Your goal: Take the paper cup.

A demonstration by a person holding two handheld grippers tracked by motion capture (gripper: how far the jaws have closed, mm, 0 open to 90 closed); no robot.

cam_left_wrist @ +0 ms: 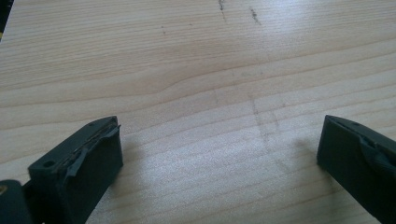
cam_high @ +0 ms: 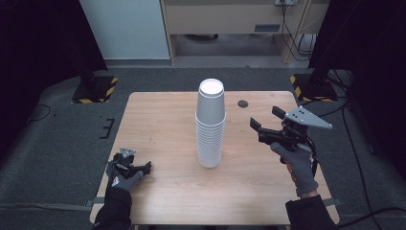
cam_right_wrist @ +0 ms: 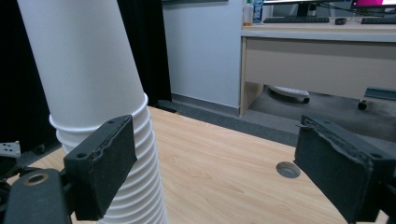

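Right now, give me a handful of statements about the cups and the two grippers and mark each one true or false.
1. The stack of white cups stands upright on the wooden table. True.
2. The right gripper is clamped on the stack. False: its jaws are open and stand apart from the cups, to the stack's right in the high view.
3. The left gripper is low at the table's near left corner, jaws open. True.
4. The left gripper holds one cup. False: between its jaws there is bare wood.
5. The top cup is upside down, its base facing up. True.
6. The small round hole lies left of the stack. False: it lies to the right of it, toward the far edge.
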